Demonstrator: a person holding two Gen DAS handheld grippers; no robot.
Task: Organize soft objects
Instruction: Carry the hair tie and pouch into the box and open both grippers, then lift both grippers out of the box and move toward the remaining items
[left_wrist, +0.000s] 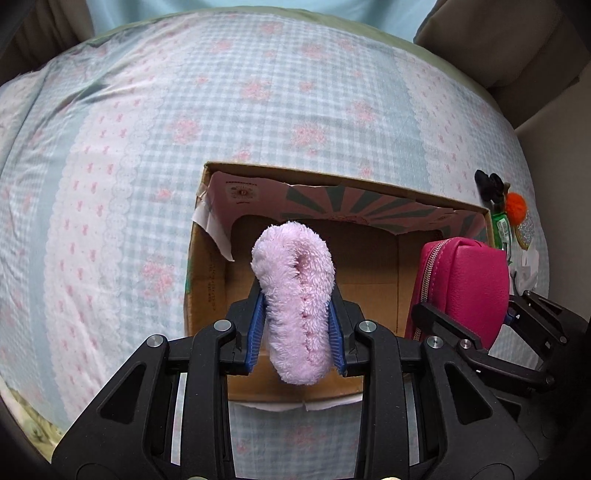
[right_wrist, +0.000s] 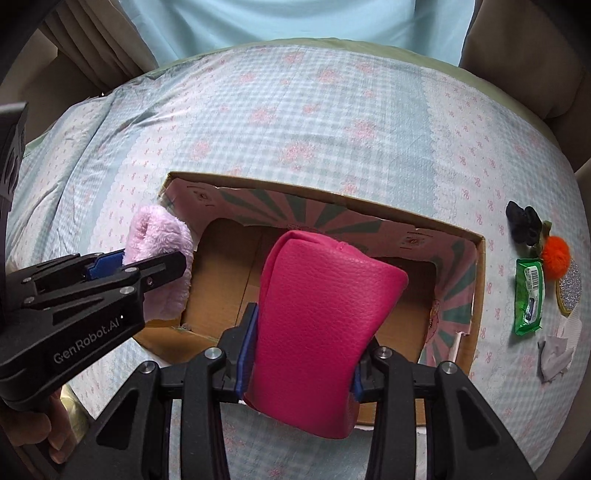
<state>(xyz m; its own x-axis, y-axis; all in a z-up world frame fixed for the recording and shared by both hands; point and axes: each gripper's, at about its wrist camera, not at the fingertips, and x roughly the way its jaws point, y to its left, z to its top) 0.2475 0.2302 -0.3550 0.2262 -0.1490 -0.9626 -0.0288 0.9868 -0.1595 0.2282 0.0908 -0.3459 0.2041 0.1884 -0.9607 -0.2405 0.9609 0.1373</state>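
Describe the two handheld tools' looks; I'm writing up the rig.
Both are alike: the left tool and right tool have matte black plastic linkage frames with triangular cut-outs, silver round pivot pins and ribbed blue pads. White "GenRobot.AI" lettering marks the left one's side. No cables or sleeves visible.

Colours on the bed: pastels showing around two pinks

The bedsheet (left_wrist: 155, 122) is showing pale blue-and-white gingham with pink flowers and white bands of small pink bows. The box (right_wrist: 476, 291) is showing plain brown cardboard, its inner flaps printing pink with teal rays. The fluffy slipper (left_wrist: 295, 295) is reading pale pink; the pouch (right_wrist: 317, 332) is glowing hot pink, with a silver zip. Both grippers are appearing black with blue pads (left_wrist: 256, 332). Beside the box are lying a green packet (right_wrist: 530, 295), an orange pompom (right_wrist: 556, 256), a black clip (right_wrist: 524, 219) and a silver glitter piece (right_wrist: 570, 291).
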